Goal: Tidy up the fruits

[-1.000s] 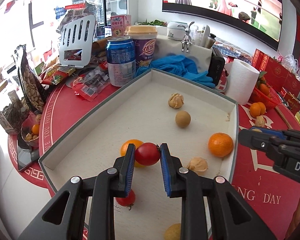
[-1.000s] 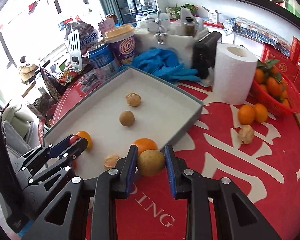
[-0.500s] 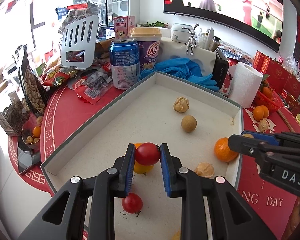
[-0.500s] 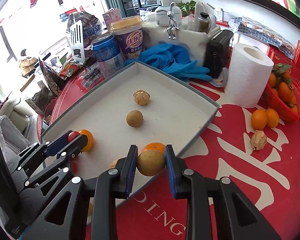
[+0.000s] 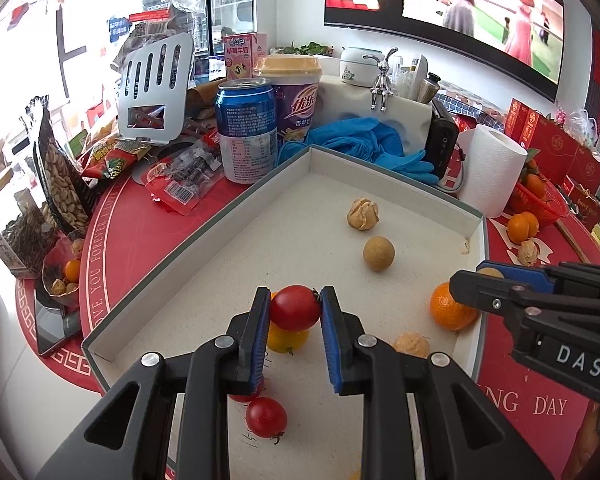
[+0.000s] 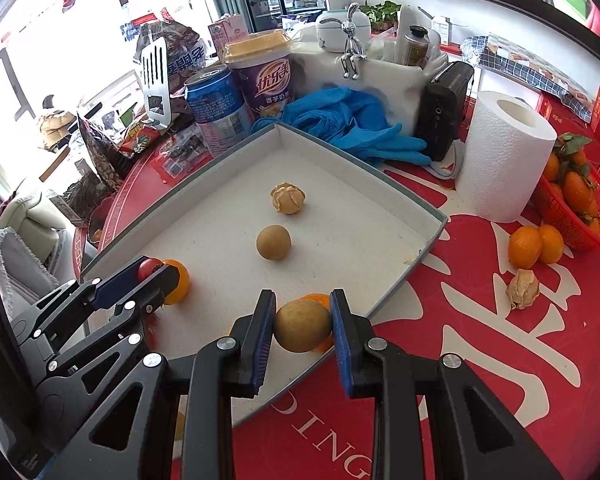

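Note:
My left gripper (image 5: 295, 314) is shut on a red cherry tomato (image 5: 295, 307) and holds it above the white tray (image 5: 204, 240), over a yellow-orange fruit (image 5: 286, 340). My right gripper (image 6: 302, 326) is shut on a round brown fruit (image 6: 302, 330) at the tray's near right rim (image 6: 404, 276), in front of an orange (image 6: 318, 300). In the tray lie a brown round fruit (image 5: 378, 253), a husked fruit (image 5: 363, 213), an orange (image 5: 450, 307), another husked fruit (image 5: 411, 345) and a second tomato (image 5: 266, 417).
A blue can (image 5: 246, 130), a purple cup (image 5: 296, 96), blue gloves (image 5: 364, 144), a paper roll (image 6: 504, 156) and snack bags (image 5: 60, 184) crowd the tray's far side. Two oranges (image 6: 534, 244), a husked fruit (image 6: 522, 288) and a red basket of oranges (image 6: 580, 204) sit to the right.
My left gripper has drawn back toward the tray's near side with the tomato. My right gripper has moved forward over the tray's rim with the brown fruit.

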Available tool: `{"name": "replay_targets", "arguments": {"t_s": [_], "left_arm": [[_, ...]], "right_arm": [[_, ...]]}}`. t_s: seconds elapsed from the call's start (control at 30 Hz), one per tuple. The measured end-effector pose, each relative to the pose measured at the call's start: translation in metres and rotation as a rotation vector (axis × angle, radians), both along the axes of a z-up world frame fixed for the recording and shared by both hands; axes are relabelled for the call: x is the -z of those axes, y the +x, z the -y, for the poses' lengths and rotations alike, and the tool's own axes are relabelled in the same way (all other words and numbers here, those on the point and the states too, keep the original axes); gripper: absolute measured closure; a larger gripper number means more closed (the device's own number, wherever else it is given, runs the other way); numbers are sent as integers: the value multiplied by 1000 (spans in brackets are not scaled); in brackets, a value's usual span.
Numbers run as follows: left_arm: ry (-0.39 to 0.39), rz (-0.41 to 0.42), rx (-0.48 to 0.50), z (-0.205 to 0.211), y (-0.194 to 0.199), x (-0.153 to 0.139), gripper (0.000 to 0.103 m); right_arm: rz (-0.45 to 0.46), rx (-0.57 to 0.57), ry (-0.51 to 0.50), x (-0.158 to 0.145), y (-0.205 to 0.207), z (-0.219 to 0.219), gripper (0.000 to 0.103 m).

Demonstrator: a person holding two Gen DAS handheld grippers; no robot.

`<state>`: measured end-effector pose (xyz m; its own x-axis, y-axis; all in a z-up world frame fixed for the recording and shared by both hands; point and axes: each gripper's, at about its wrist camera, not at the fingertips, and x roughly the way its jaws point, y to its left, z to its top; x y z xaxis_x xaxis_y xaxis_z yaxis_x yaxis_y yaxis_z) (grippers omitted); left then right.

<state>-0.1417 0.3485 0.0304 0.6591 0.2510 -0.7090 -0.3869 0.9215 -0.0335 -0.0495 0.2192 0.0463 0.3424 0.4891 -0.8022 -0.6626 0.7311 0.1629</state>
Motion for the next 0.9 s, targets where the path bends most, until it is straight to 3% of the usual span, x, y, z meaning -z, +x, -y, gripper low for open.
{"name": "replay_targets", "arguments": {"t_s": [0.5, 0.57, 0.6, 0.63, 0.67, 0.7, 0.73, 0.9], "left_arm": [[41, -19, -1, -3, 13, 3, 74], [38, -35, 8, -3, 14, 5, 58], [40, -38, 12, -2, 14, 5, 43], [46, -28, 14, -1, 13, 3, 27], [53, -13, 12, 0, 11, 0, 22], [67, 5, 7, 1, 8, -4, 20], [82, 12, 7, 4, 7, -7, 20], [73, -1, 36, 14, 10, -15, 20]], "right_arm": [[-21, 7, -14, 12, 18, -22, 74], [-42, 0, -7, 15, 22, -24, 74], [-55, -5, -5, 17, 24, -24, 74], [-68, -6, -5, 18, 26, -24, 68], [-77, 1, -4, 18, 29, -23, 40], [-70, 12, 5, 15, 30, -20, 23], [-43, 18, 44, 8, 28, -13, 14], [102, 105, 28, -16, 26, 30, 13]]}}
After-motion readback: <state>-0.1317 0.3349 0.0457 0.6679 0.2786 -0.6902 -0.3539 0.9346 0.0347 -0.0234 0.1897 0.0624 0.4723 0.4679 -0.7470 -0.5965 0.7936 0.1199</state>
